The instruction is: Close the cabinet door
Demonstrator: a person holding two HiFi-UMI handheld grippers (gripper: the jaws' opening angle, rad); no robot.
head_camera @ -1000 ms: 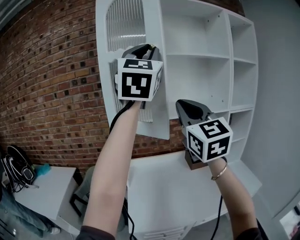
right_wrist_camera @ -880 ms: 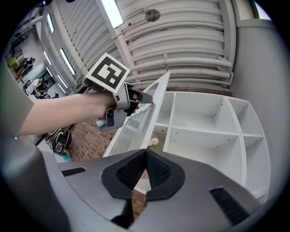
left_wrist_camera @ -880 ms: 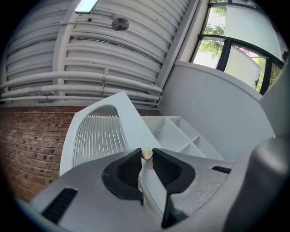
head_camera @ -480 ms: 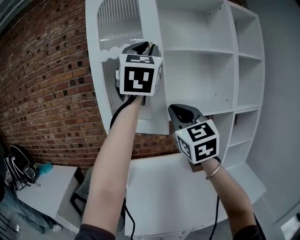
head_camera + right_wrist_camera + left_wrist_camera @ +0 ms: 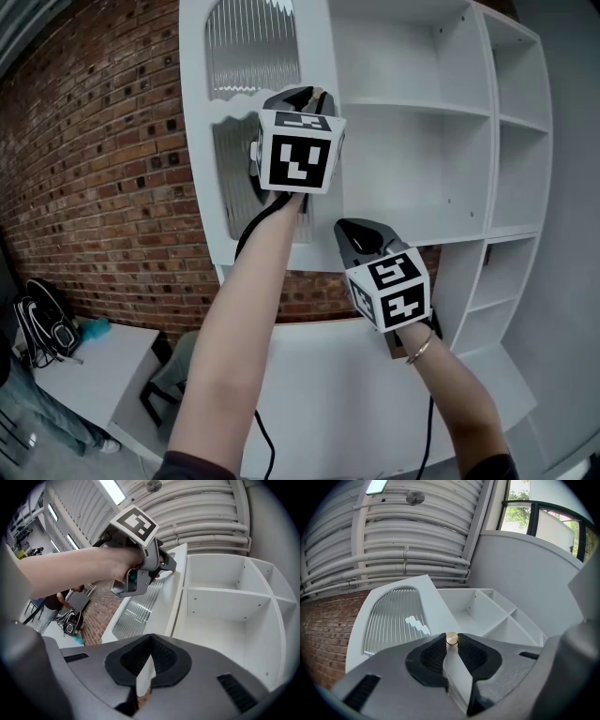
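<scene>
The white cabinet door (image 5: 197, 141) with its ribbed glass panel (image 5: 251, 47) stands partly open from the shelf cabinet (image 5: 412, 108). My left gripper (image 5: 305, 94) is shut on the door's free edge. In the left gripper view its pads (image 5: 436, 656) clamp that edge, with the small brass knob (image 5: 451, 638) at the tips of the left gripper (image 5: 451, 645). My right gripper (image 5: 354, 230) hangs lower, in front of the cabinet's bottom shelf, shut and holding nothing. In the right gripper view, the right gripper (image 5: 150, 641) looks up at the left gripper (image 5: 166, 566) on the door (image 5: 140, 606).
A brick wall (image 5: 94, 169) runs behind and left of the door. Below the shelves is a white counter (image 5: 319, 375). At lower left a low white table (image 5: 103, 375) carries a black backpack (image 5: 42, 328), with a person's leg beside it.
The door has swung round towards the cabinet, showing more of its face, with the left gripper moving right with it. The right gripper has sunk a little and drifted left.
</scene>
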